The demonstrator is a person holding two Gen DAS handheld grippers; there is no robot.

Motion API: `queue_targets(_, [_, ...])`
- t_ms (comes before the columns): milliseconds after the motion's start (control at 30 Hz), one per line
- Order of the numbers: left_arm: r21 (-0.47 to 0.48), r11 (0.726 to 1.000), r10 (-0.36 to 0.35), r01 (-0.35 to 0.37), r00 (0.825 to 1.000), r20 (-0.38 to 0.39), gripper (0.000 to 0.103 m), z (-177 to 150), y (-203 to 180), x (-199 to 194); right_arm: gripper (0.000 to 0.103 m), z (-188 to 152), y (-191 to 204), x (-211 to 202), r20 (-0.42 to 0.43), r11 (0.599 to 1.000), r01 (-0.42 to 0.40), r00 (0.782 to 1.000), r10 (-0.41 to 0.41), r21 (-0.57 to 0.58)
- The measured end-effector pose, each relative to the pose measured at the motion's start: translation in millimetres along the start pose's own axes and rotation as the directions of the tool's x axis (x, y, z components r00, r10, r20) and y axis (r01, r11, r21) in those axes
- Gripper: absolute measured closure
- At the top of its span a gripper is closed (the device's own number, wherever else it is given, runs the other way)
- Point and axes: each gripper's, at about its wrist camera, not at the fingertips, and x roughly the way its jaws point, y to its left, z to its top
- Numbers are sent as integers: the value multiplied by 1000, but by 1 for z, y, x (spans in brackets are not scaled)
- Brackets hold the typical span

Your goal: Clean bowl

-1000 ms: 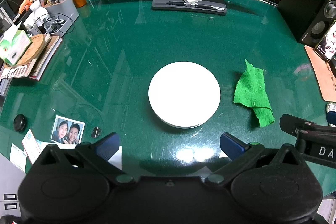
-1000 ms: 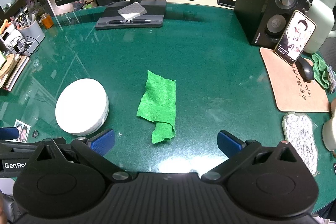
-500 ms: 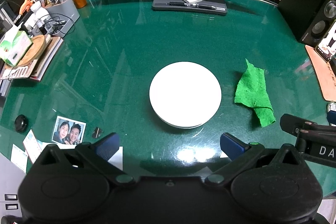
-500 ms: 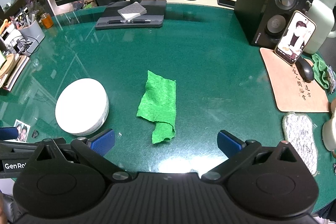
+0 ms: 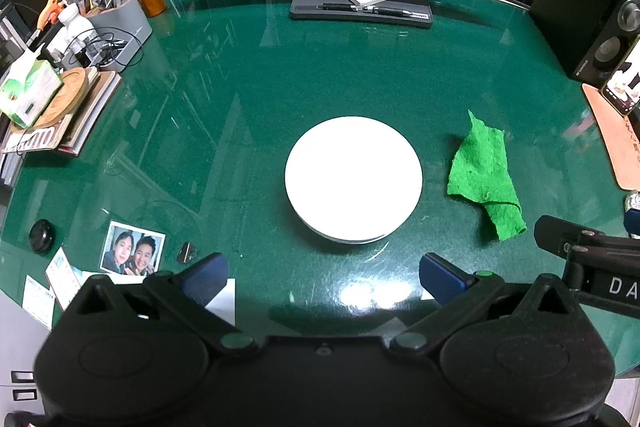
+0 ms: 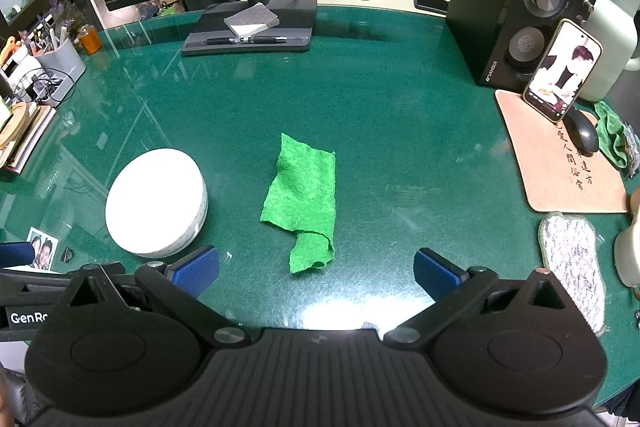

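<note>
Bowl point(image 5: 353, 179): sat before the left gripper point(image 5: 323, 273), jaws wide, empty.
Cloth point(image 6: 304, 195): lay before the right gripper point(image 6: 316, 273), spread wide, likely for wiping.

"SANSUI" on the speaker point(image 6: 516, 23); "GenRo" on the left gripper point(image 6: 24, 317).

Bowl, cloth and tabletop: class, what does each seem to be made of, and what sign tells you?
Bowl: probably glazed ceramic; smooth, white, rigid.
Cloth: soft fibrous fabric; matte, fuzzy, folded at one end.
Tabletop: glass over green; glossy, showing reflections and fine scratches.
</note>
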Motion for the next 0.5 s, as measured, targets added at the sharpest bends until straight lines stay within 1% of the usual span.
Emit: queue_targets(500, [9,1000,1,-1,1000,-2,1,1,-2,1,0,0,-2,0,4,1000,1,1000,-1,0])
